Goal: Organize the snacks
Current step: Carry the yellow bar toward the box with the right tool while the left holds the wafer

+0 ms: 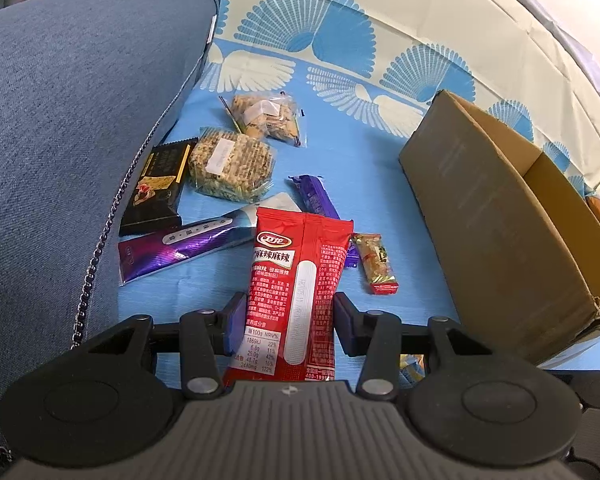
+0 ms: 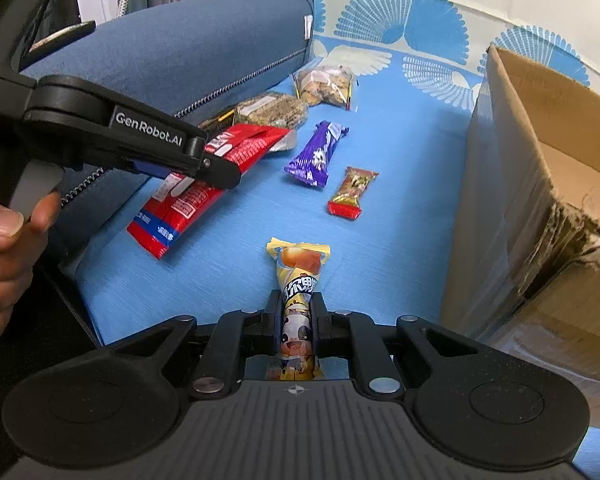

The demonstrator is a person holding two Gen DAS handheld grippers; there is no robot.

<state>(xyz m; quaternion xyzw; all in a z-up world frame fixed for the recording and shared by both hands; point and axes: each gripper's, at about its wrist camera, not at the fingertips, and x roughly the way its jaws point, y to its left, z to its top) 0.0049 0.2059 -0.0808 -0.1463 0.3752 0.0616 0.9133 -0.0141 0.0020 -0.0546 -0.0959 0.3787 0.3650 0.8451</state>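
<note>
While left tool (image 1: 289,309) pinches red packet (image 1: 300,264), right tool (image 2: 296,316) clamps yellow snack (image 2: 298,280), box (image 2: 540,184) beside.

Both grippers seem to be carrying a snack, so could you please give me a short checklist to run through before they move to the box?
1. Left gripper shut on the red packet: ok, the pads press its sides and it hangs clear of the sheet in the right wrist view.
2. Right gripper shut on the yellow snack: ok, jaws tight around it.
3. Cardboard box open at the top: ok.
4. Room inside the box: cannot tell, only part of the interior shows.
5. Way to the box free of the purple bar and small red-ended bar: ok, both lie flat on the blue sheet.
</note>
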